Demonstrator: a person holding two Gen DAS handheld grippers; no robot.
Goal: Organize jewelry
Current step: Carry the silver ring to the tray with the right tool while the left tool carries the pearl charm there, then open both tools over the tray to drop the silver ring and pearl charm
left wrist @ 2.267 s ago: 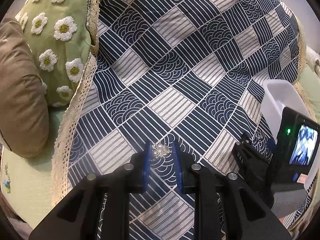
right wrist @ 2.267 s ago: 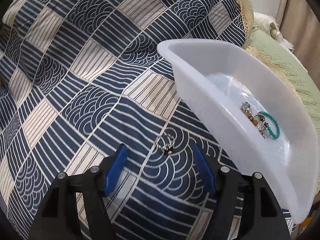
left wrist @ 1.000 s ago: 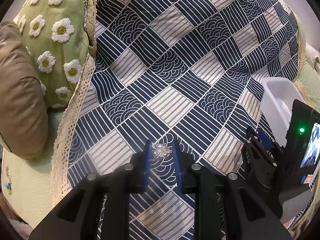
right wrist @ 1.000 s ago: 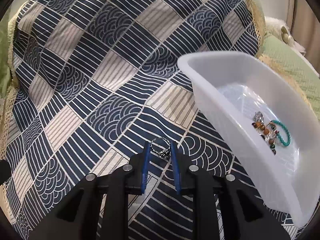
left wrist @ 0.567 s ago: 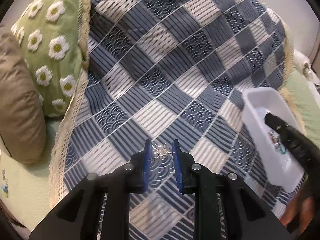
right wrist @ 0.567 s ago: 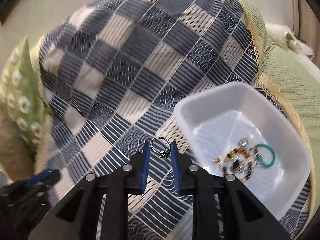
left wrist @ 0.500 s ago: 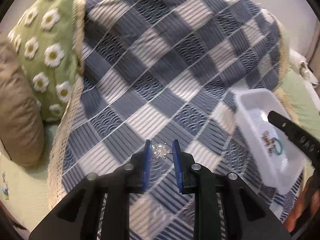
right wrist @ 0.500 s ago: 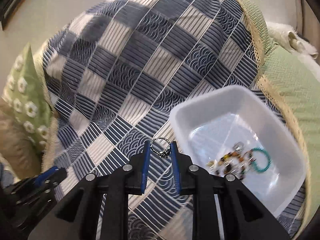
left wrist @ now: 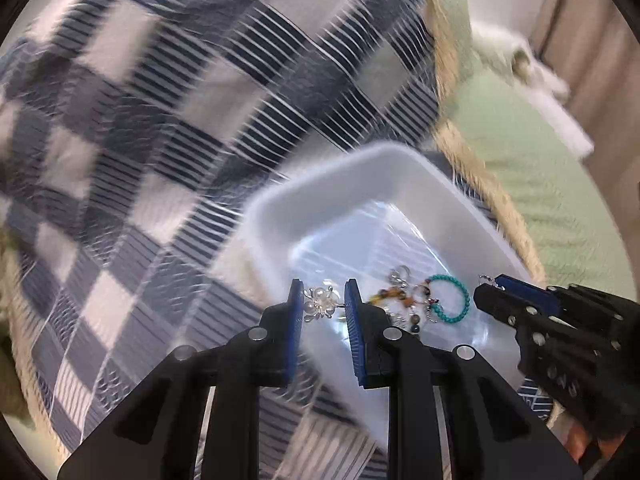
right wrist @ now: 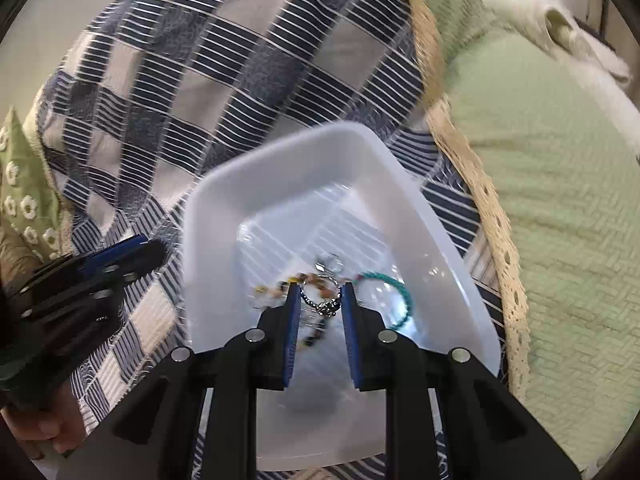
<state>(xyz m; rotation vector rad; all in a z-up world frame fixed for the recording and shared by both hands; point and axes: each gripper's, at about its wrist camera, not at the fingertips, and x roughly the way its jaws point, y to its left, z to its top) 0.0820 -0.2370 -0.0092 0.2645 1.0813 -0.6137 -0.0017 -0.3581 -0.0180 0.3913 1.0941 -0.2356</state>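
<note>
The left hand-held gripper (left wrist: 322, 300) is clamped on a pearl flower brooch (left wrist: 320, 304), held over the near-left rim of the white tray (left wrist: 320, 188); the right hand-held gripper (right wrist: 318, 298) is clamped on a silver ring (right wrist: 320, 296) above the tray's inside; a turquoise bead bracelet (right wrist: 394, 292) and mixed beads (left wrist: 400, 300) lie in the tray, which sits on a navy patterned cloth (right wrist: 200, 80) over a green bedspread (right wrist: 560, 200).
</note>
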